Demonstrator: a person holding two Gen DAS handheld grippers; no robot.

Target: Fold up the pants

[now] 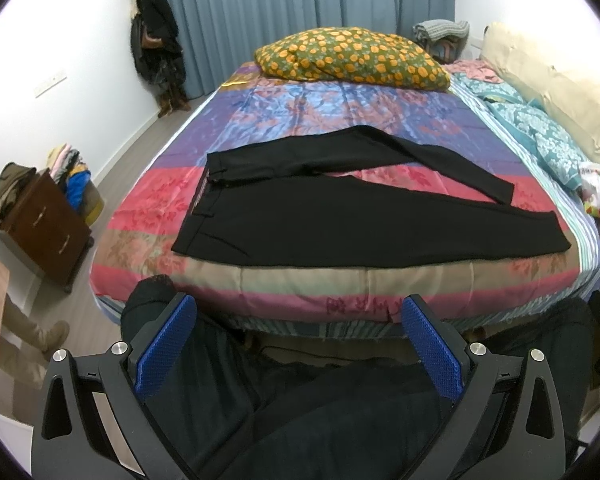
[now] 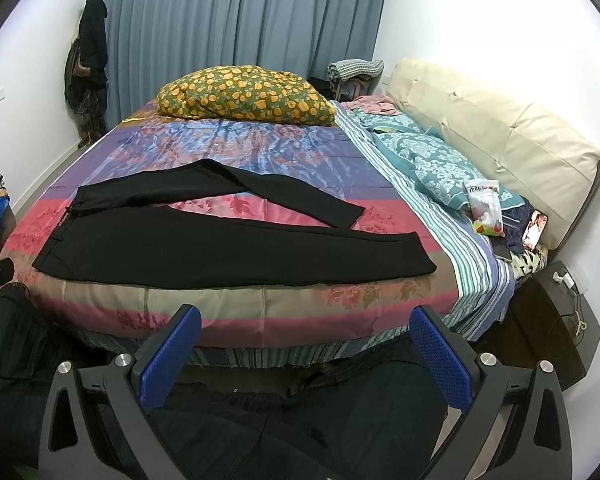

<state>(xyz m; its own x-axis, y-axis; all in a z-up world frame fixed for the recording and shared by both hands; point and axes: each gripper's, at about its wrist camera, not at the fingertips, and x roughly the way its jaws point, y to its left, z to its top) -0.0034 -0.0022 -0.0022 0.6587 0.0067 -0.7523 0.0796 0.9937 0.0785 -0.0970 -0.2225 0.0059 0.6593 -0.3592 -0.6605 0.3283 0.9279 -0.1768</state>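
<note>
Black pants (image 1: 300,216) (image 2: 204,240) lie flat on the colourful bedspread (image 1: 300,120) (image 2: 260,152), waistband to the left, both legs running right and spread apart in a narrow V. The near leg lies along the bed's front edge; the far leg angles back. My left gripper (image 1: 298,332) is open, its blue pads (image 1: 166,344) held below and in front of the bed edge, apart from the pants. My right gripper (image 2: 306,344) is likewise open with nothing between its blue pads (image 2: 440,356), short of the bed's front edge.
A floral orange pillow (image 1: 352,58) (image 2: 244,94) lies at the bed's far end. Teal bedding (image 2: 428,160), a snack bag (image 2: 486,208) and a phone (image 2: 536,228) sit by the cream headboard (image 2: 500,128). A brown drawer unit (image 1: 44,220) stands left; a nightstand (image 2: 552,320) right. The person's dark-clothed legs (image 1: 300,420) are below.
</note>
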